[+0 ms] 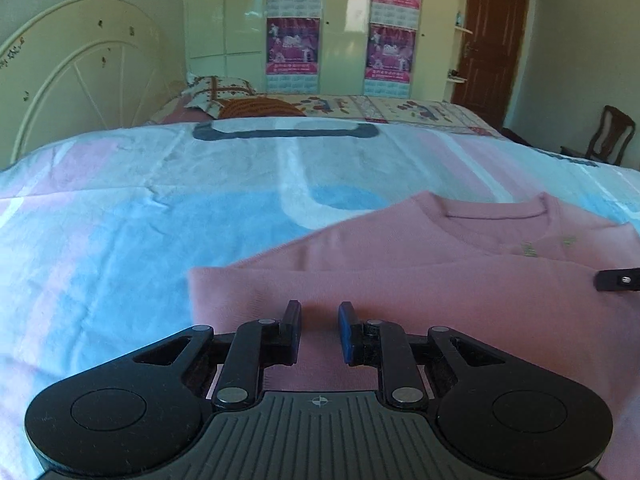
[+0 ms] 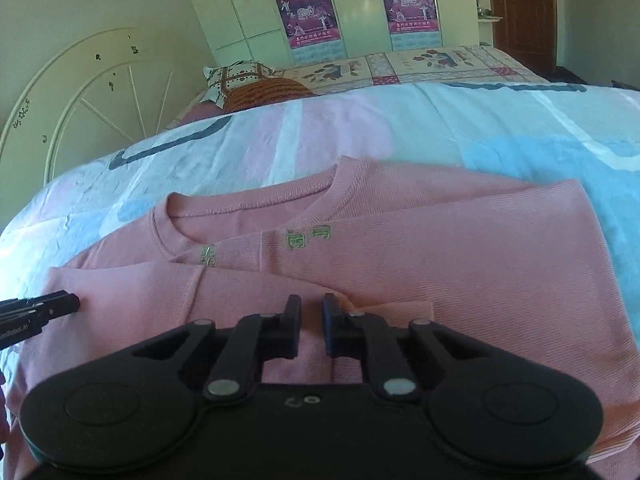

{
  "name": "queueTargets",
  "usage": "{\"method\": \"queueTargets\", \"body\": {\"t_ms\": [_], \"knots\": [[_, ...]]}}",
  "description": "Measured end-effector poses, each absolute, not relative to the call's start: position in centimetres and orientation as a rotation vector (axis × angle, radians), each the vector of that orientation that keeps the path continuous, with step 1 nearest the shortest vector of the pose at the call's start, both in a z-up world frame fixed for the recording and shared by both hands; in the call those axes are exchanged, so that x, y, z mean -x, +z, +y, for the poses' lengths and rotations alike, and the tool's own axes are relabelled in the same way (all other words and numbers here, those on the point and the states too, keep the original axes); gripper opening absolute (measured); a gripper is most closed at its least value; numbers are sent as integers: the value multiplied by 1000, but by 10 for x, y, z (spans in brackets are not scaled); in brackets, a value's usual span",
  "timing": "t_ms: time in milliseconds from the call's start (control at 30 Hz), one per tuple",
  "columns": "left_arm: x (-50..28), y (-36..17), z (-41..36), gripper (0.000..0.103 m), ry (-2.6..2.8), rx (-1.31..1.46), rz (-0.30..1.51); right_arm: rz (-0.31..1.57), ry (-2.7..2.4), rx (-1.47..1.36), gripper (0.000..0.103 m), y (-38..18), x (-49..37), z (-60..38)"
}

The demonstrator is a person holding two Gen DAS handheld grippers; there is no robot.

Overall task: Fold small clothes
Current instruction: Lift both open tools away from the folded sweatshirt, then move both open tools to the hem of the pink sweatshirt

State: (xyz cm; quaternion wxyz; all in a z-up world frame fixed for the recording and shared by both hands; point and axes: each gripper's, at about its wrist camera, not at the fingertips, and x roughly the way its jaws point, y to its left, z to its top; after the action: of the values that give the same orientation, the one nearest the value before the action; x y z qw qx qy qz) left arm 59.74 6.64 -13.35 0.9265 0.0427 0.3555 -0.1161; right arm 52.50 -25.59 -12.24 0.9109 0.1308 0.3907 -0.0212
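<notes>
Hovering: left hand-held gripper | right hand-held gripper; angled down over pink sweater, seemingly empty

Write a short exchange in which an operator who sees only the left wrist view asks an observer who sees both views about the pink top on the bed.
Operator: A black tip pokes in at my right edge. What is it?
Observer: The right tongs, with their jaws narrowly apart over the lower part of the pink top.
Operator: My view cuts the top off on the right. Where does it end?
Observer: It ends in a straight side edge, with the bed cover showing beyond it.
</notes>
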Motion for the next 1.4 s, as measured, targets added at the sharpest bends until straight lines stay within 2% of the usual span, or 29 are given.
{"method": "queueTargets", "body": {"t_ms": [133, 200, 233, 267, 300, 333, 400, 500, 533, 600, 667, 700, 733, 767, 800, 833, 900, 933, 967, 1100, 1267, 1333, 1400], "knots": [[-615, -140, 104, 19, -244, 36, 737, 794, -33, -239, 11, -125, -521, -252], [-611, -136, 93, 19, -227, -38, 740, 797, -42, -243, 14, -124, -524, -251], [-605, -129, 86, 20, -198, -69, 728, 792, -52, -247, 19, -120, -524, -249], [-596, -122, 78, 23, -188, -80, 698, 761, -51, -254, 33, -114, -524, -245], [-587, -116, 70, 40, -218, -62, 673, 727, -38, -251, 41, -109, -524, -239], [-580, -112, 58, 64, -258, -54, 657, 707, -17, -239, 41, -105, -527, -230], [-567, -109, 29, 78, -287, -89, 622, 729, 57, -219, 37, -106, -543, -205], [-565, -117, 2, 77, -300, -85, 657, 787, 138, -181, 25, -117, -562, -169], [-567, -122, 3, 77, -285, -78, 677, 801, 130, -159, 14, -121, -566, -163], [-571, -136, 15, 77, -255, -56, 735, 814, 132, -165, 16, -127, -568, -168], [-562, -142, 34, 77, -219, -80, 710, 810, 105, -175, 17, -122, -561, -185], [-557, -144, 45, 77, -206, -79, 708, 791, 51, -143, 26, -117, -553, -194], [-550, -145, 57, 77, -213, -68, 702, 779, -22, -109, 27, -115, -543, -209], [-545, -144, 63, 77, -229, -69, 695, 791, -62, -109, 22, -116, -535, -225], [-541, -144, 64, 77, -202, -105, 688, 803, -65, -138, 9, -119, -527, -243], [-538, -144, 62, 78, -184, -135, 690, 800, -49, -186, 9, -121, -519, -258], [-533, -138, 60, 78, -181, -129, 685, 800, -54, -244, 9, -118, -510, -271], [-526, -132, 61, 78, -188, -108, 674, 796, -61, -243, 15, -114, -506, -269], [-518, -128, 59, 78, -196, -87, 664, 781, -72, -218, 30, -109, -501, -264], [-485, -122, 41, 78, -247, -58, 653, 776, -20, -181, 28, -104, -476, -243], [-464, -141, 26, 78, -248, -172, 732, 822, -63, -118, 26, -116, -451, -233], [-459, -142, 30, 84, -245, -172, 721, 798, -62, -142, 26, -121, -445, -240], [-459, -139, 32, 84, -247, -164, 734, 789, -63, -165, 26, -122, -444, -243]]}}
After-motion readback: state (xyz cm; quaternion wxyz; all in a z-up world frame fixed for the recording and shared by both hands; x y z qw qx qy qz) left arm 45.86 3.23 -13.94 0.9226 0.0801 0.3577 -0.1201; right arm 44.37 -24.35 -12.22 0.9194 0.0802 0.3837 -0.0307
